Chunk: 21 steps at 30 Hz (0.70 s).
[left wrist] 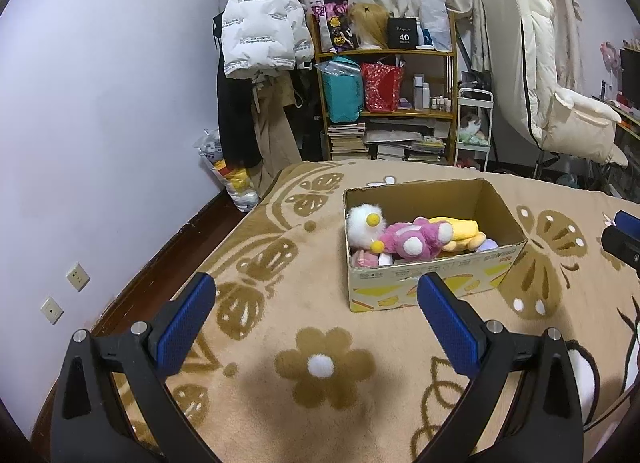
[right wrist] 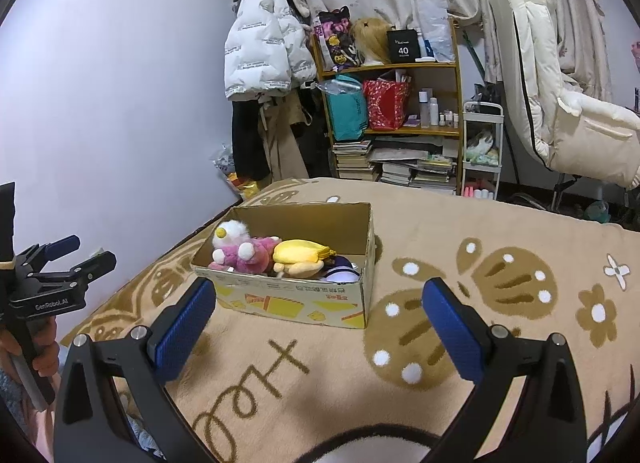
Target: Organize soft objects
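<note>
A cardboard box [left wrist: 436, 275] stands on the tan patterned blanket [left wrist: 320, 403]; it also shows in the right wrist view [right wrist: 292, 299]. Inside lie several plush toys: a white fluffy one [left wrist: 364, 223], a pink one [left wrist: 412, 241] and a yellow one [left wrist: 464, 229], seen again as the pink toy [right wrist: 248, 255] and the yellow toy [right wrist: 300, 253]. My left gripper [left wrist: 316, 299] is open and empty, a little before the box. My right gripper [right wrist: 320, 303] is open and empty, also before the box. The left gripper also shows in the right wrist view [right wrist: 80, 253].
A wooden shelf [left wrist: 384, 103] with bags, bottles and stacked books stands beyond the bed. Coats [left wrist: 260, 23] hang at the wall. A cream padded chair [left wrist: 552, 95] is at the right. A bag of toys [left wrist: 232, 179] sits on the floor by the wall.
</note>
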{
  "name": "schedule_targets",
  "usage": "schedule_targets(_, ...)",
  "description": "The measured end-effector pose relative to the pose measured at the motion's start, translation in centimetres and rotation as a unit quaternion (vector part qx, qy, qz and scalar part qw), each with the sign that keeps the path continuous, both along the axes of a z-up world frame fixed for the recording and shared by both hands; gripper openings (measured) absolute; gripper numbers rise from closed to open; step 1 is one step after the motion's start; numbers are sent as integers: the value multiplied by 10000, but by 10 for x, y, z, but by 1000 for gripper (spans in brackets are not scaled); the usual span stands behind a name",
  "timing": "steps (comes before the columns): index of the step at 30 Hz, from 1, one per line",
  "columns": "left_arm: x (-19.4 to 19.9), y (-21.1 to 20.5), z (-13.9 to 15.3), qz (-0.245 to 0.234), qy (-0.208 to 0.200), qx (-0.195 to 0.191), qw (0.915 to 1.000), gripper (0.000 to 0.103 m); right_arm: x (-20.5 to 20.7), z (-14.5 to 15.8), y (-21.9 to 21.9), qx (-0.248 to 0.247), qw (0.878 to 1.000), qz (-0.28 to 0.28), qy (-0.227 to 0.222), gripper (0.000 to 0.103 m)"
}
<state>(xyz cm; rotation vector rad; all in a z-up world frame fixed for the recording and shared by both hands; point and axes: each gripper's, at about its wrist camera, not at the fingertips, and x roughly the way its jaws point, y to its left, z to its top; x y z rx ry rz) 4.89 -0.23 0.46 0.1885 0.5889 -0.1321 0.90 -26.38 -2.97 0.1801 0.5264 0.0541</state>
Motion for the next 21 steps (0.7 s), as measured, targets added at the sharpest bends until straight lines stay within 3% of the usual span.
schedule_targets(21,0,-3,-1,-27,-9,5,10000,102,-1,-3,-4,-73,9996,-269,17,103)
